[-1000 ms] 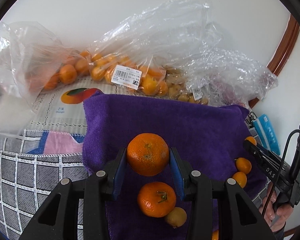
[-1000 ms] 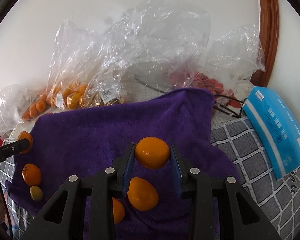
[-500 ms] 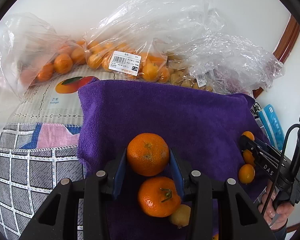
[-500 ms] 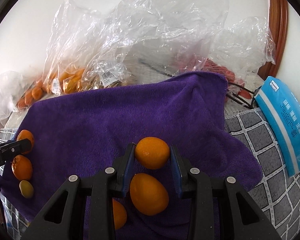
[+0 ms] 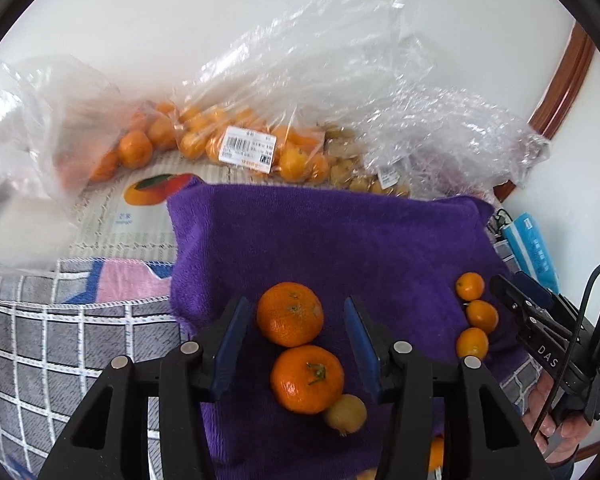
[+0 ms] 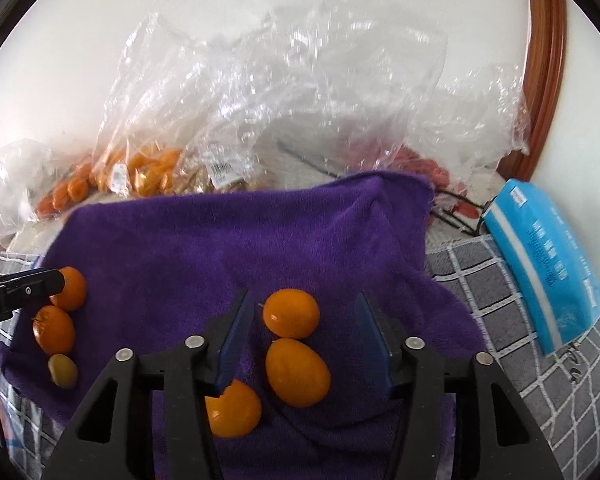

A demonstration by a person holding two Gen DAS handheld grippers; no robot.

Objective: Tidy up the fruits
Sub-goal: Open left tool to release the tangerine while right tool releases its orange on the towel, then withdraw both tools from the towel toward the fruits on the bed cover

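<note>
Since the earlier frame, both fruits are released: the blue pads, previously clamped on them, are now parted. The left gripper [image 5: 298, 338] is opening, a gap visible on each side of the round orange mandarin [image 5: 290, 314], which rests on the purple terry towel [image 5: 340, 240] touching a second stemmed mandarin [image 5: 307, 380]; a small yellowish fruit [image 5: 346, 414] lies against that one. The right gripper [image 6: 300, 338] is likewise opening around a small smooth orange kumquat [image 6: 291, 313], set at the head of a row with two further kumquats [image 6: 298, 372]. Two sorted rows are thus begun. Much fruit is still held in the clear plastic bags [image 5: 260, 144] behind the towel, so most of the sorting is judged outstanding.
</note>
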